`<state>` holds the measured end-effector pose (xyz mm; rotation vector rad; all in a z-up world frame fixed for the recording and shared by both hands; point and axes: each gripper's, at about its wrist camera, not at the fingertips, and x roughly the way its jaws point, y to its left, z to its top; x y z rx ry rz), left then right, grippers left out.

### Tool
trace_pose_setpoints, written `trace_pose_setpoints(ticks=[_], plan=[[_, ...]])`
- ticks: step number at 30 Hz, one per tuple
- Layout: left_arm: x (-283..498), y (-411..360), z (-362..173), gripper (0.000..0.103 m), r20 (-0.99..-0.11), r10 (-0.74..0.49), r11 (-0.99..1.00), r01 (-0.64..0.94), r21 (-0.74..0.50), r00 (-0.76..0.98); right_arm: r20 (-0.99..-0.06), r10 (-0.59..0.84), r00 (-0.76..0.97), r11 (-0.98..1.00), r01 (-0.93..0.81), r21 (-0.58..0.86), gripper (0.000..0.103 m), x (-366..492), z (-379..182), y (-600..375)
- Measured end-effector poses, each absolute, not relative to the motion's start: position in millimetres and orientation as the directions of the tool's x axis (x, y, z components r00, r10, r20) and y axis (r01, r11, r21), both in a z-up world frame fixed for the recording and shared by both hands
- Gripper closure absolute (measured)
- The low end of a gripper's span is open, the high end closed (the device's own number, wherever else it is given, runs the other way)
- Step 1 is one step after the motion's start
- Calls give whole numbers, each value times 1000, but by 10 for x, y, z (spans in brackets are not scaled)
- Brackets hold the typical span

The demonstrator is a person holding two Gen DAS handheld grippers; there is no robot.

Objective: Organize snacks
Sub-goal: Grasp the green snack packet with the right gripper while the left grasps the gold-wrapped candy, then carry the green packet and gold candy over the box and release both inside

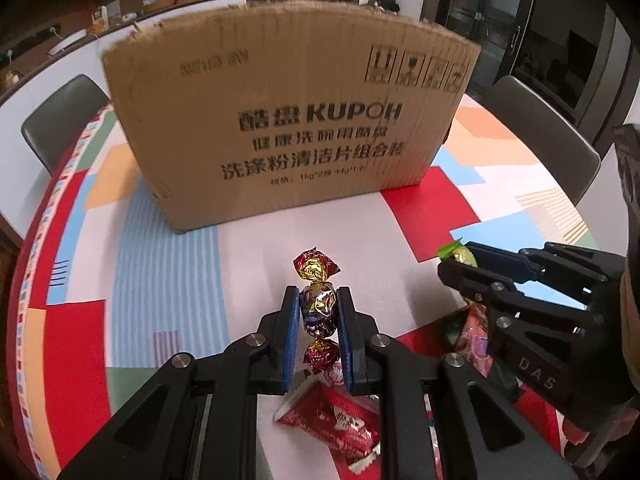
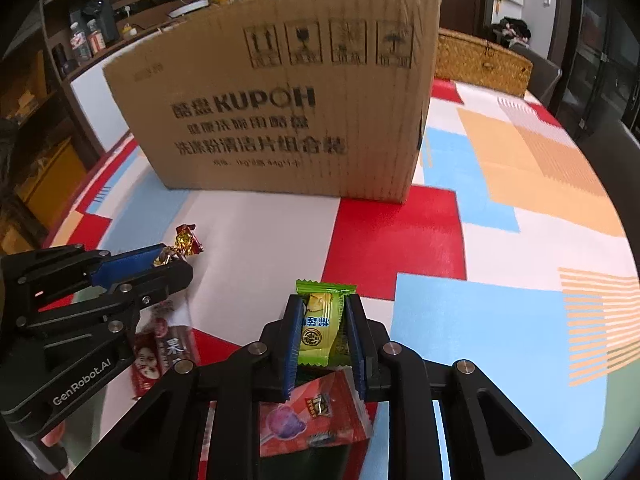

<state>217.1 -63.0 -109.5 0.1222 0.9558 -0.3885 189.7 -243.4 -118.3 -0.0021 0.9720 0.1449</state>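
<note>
Standing upright at the back of the patterned table (image 2: pixel 520 320), the cardboard box (image 1: pixel 288 120) fills the middle of both views, its printed wall facing the grippers and its top edge running out of sight, so whether it is open and what it holds cannot be told. A woven basket (image 2: pixel 480 60) peeks out behind its right corner.

Nearer, more snack packets lie under the arms: a red wafer packet (image 1: pixel 332 420) below the left gripper, a lollipop pack (image 2: pixel 312 416) below the right, both partly hidden by the black linkages.

The left gripper (image 1: pixel 319 320) is clenched on a foil-wrapped candy (image 1: pixel 318 304), its blue pads pressing the middle and the twisted ends sticking out above and below. The right gripper (image 2: pixel 323 328) is clamped on a green-wrapped candy (image 2: pixel 320 328), pinched by its sides.

This looks like the pick-up step, done with both hands at once. The next move probably calls for lifting both candies over the box's near wall and releasing them inside, clearing that tall edge.
</note>
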Motion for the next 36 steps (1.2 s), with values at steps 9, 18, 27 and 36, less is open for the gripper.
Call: trace_pose_setpoints(ticks=[9, 18, 27, 36], plan=[[1935, -492, -738, 84, -766, -261, 941, 330, -68, 588, -757, 109, 644, 991, -133, 29, 80, 1680, -788, -2389], [1731, -378, -272, 84, -682, -268, 948, 314, -60, 681, -678, 138, 722, 988, -151, 40, 80, 1468, -351, -2342], [1618, -311, 97, 84, -600, -275, 949, 313, -44, 751, -581, 147, 800, 985, -170, 16, 80, 1311, 76, -2269], [1722, -264, 368, 84, -547, -269, 952, 303, -29, 793, -497, 135, 857, 985, -170, -26, 80, 1353, 388, -2192]])
